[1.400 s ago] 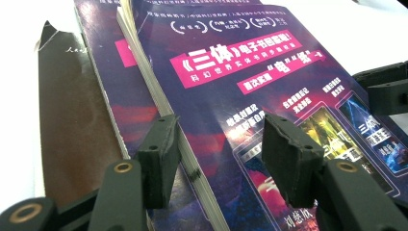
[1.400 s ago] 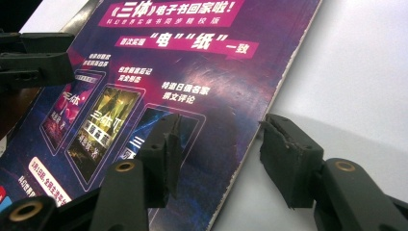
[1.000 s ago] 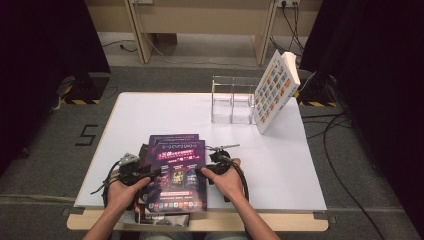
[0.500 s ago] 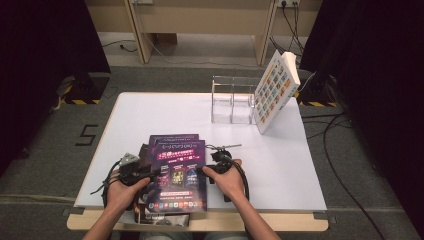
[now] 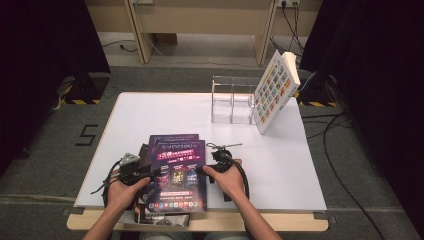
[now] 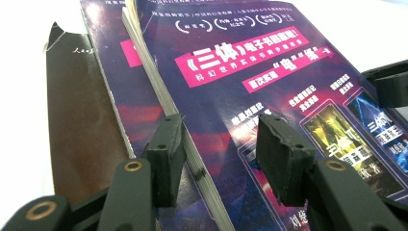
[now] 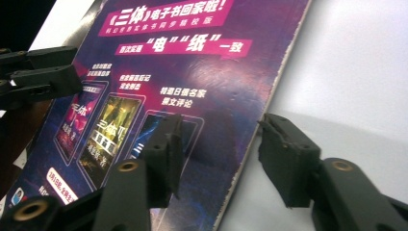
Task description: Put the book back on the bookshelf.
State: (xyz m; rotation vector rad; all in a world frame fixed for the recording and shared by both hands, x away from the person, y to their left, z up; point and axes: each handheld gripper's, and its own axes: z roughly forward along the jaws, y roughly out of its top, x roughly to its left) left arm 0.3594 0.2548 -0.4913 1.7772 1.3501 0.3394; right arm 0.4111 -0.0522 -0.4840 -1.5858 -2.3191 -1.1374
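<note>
White table (image 5: 150,115), wooden lip along the near edge. Directly on it: stack of purple-covered books (image 5: 176,170) lying flat between the two grippers (image 5: 150,174) (image 5: 207,169); clear acrylic holder (image 5: 232,100) well beyond the right one; book with a tiled cover (image 5: 274,90) leaning against that holder.

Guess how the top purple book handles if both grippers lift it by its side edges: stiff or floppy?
The top purple book looks like a thin paperback, so it probably sags some in the middle. Its glossy cover may slip between the pads. It lies on another purple book, which might drag along.
</note>
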